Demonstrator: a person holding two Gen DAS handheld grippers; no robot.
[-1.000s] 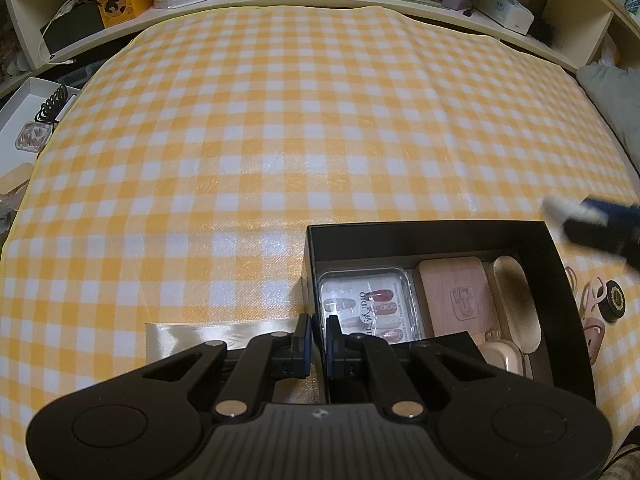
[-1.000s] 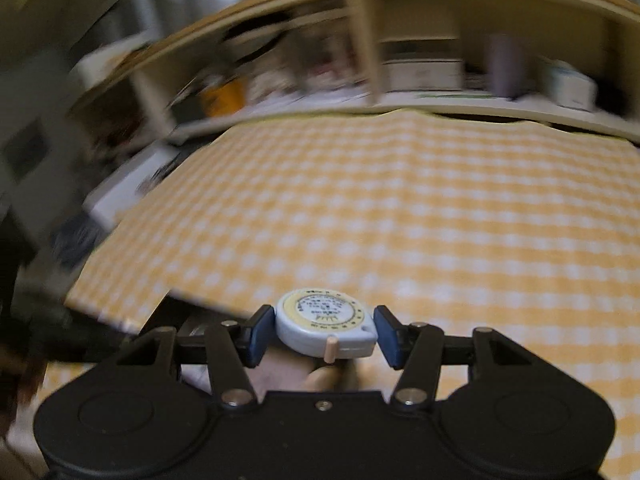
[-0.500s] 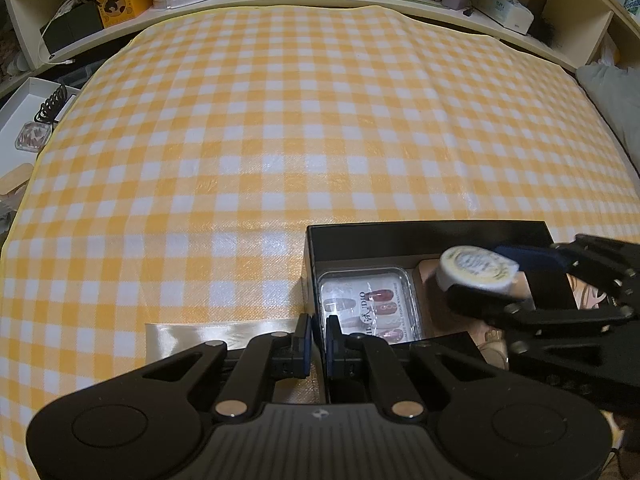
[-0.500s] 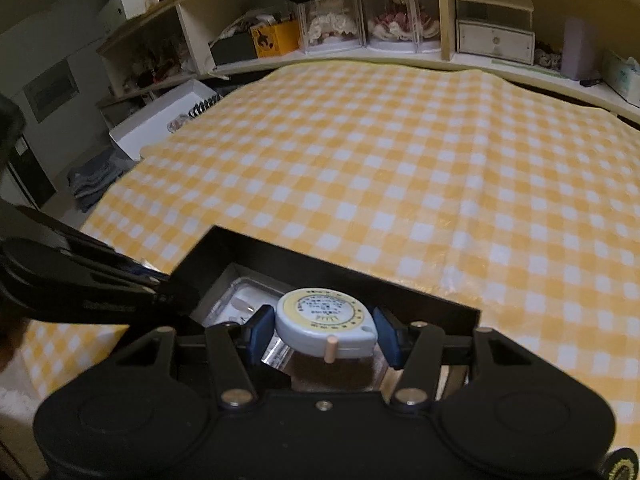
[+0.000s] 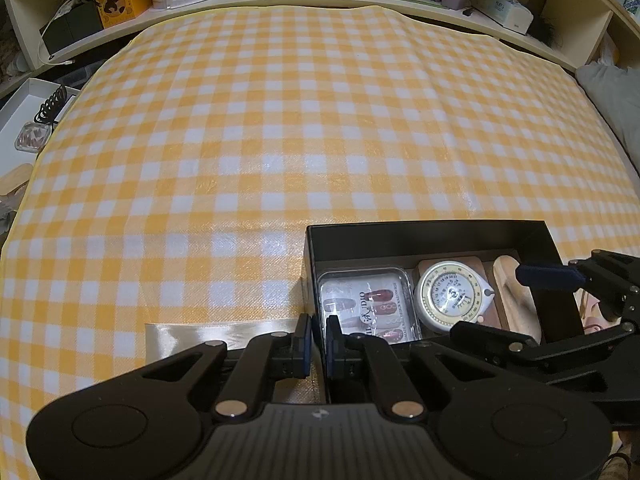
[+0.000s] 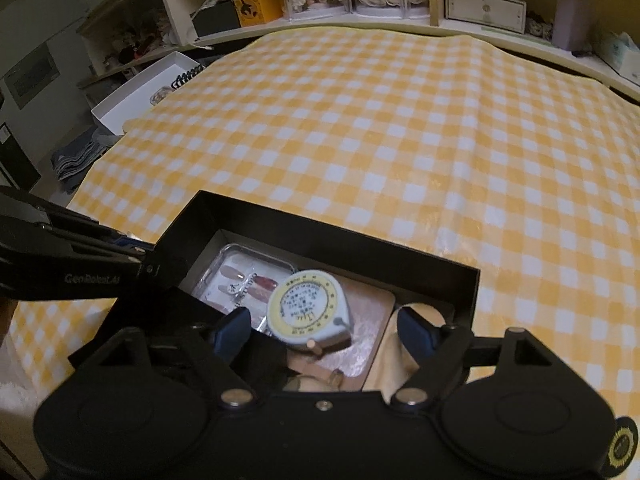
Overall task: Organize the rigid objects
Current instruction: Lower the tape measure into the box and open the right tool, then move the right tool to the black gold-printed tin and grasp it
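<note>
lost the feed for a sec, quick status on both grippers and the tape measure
Right gripper open, tape measure released in black box. Left gripper shut on box wall. Nothing in the way.

A big yellow and white checked cloth [image 5: 304,128] covers the table. Near the bottom right sits a black box [image 5: 424,234]. Inside it, on the left, is a clear case of fake nails [image 5: 368,300]. Just beside that lies a round white tape measure [image 5: 452,294] on a pink pad [image 5: 486,264]. A wooden piece [image 5: 516,300] lies at the right. The left gripper [image 5: 316,340] pinches the left wall of the box, its two blue tips close together. The right gripper [image 5: 520,304] reaches in from the right with its tips wide apart. A shiny ribbon [image 5: 224,334] lies on the cloth, left of the box
</note>
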